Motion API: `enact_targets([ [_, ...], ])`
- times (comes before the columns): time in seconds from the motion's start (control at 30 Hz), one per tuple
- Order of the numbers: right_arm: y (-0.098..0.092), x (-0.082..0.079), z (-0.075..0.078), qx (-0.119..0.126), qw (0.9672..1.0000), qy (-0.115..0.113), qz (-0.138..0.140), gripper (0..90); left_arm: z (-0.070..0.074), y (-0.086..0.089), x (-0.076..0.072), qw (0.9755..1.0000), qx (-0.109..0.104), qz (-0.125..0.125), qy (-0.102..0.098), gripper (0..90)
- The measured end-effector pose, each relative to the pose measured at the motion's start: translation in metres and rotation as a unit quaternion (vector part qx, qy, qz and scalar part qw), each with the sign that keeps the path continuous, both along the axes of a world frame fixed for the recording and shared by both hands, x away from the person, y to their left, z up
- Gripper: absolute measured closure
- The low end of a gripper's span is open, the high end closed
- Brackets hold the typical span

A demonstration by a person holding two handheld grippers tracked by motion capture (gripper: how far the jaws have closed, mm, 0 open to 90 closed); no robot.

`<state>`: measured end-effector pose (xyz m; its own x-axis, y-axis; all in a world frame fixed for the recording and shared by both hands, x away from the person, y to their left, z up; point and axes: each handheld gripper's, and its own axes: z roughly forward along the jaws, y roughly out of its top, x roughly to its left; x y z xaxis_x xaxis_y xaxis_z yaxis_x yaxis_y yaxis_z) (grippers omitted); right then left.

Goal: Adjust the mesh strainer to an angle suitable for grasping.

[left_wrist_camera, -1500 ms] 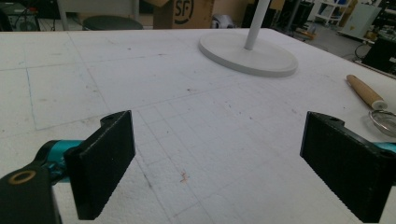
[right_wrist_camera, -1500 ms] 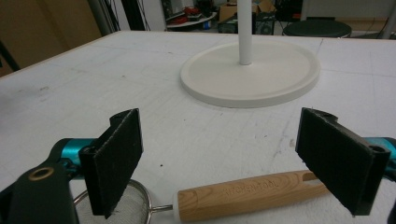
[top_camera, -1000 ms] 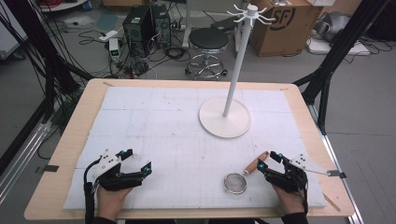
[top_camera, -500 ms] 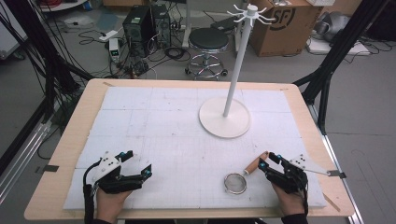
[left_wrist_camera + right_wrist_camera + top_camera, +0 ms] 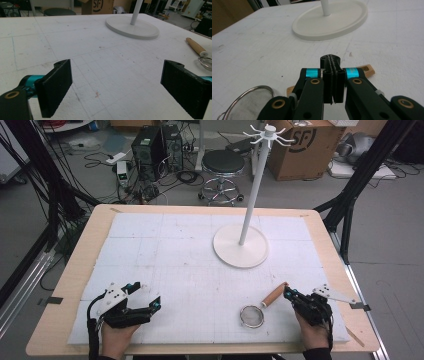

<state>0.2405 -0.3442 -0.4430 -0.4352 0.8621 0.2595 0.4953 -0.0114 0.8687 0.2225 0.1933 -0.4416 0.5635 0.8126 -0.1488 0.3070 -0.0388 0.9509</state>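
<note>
- The right gripper [image 5: 291,294], near the table's front right edge, has just been closing, and its jaws now stand pressed flat together (the right gripper view shows the two black pads meeting in one seam). The pads have nothing between them; the strainer's handle lies on the mat under and behind them.
- The left gripper [image 5: 145,296] rests at the front left, its jaws spread wide with only bare mat between them, holding nothing.
- The strainer [image 5: 251,316], a small wire-mesh one with a wooden handle [image 5: 274,294], lies flat on the white mat [image 5: 175,255] just left of the right gripper. Its round bowl is toward the person and its handle slants away to the right, ending at that gripper's tips.
- Farther back, right of centre, stands the white stand [image 5: 241,246] on a round base, its pole rising to short hooks on top, well apart from the strainer.
</note>
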Motion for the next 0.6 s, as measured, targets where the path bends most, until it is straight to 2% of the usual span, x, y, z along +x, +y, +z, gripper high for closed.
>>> enact_targets([
  [0.23,-0.003,0.005,-0.006,0.002,0.9993,0.037,0.001,89.7,0.000,0.000,-0.001,1.0000,-0.002,0.000,0.000,10.8],
  [0.37,-0.003,0.009,-0.011,0.000,0.9976,0.070,0.006,89.8,0.000,0.000,-0.001,1.0000,0.000,-0.001,0.000,10.8],
  [0.43,-0.002,0.010,-0.011,-0.002,0.9972,0.074,0.007,89.8,0.000,0.000,-0.001,1.0000,0.000,-0.001,0.001,10.8],
  [0.6,0.007,0.022,-0.014,-0.033,0.9930,0.113,0.015,89.9,0.000,0.000,-0.001,1.0000,-0.002,0.000,0.002,10.9],
])
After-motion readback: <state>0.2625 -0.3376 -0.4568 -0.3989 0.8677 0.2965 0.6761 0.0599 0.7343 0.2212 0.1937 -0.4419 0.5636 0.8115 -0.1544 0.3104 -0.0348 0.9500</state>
